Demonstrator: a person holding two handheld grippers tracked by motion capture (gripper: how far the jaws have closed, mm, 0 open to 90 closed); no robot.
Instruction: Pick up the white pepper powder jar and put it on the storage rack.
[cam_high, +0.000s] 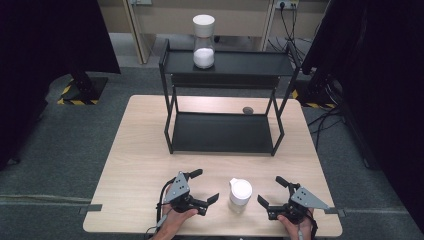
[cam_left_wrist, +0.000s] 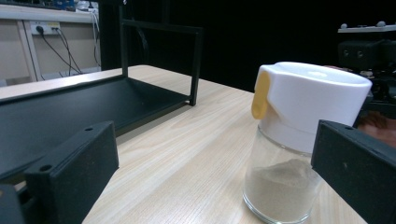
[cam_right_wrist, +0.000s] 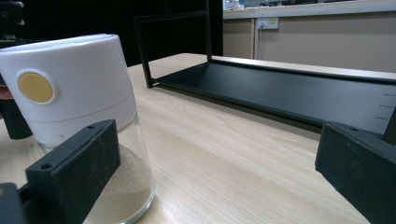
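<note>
So a jar (cam_high: 240, 194) with a white lid is parked on the table (cam_high: 135, 150) near the front edge, at about 6 o'clock from the black rack (cam_high: 222, 131). Brownish powder can be seen in its glass bottom, and a yellow tab is stuck on the lid. It's flanked by both grippers: the left gripper (cam_high: 205, 186) is held at its 9 o'clock, the right gripper (cam_high: 270, 191) at its 3 o'clock. Both are spread wide with nothing gripped, and the jar isn't touched by either. A second jar (cam_high: 203, 41), with white powder, is sat on the rack's top shelf at 12 o'clock.
</note>
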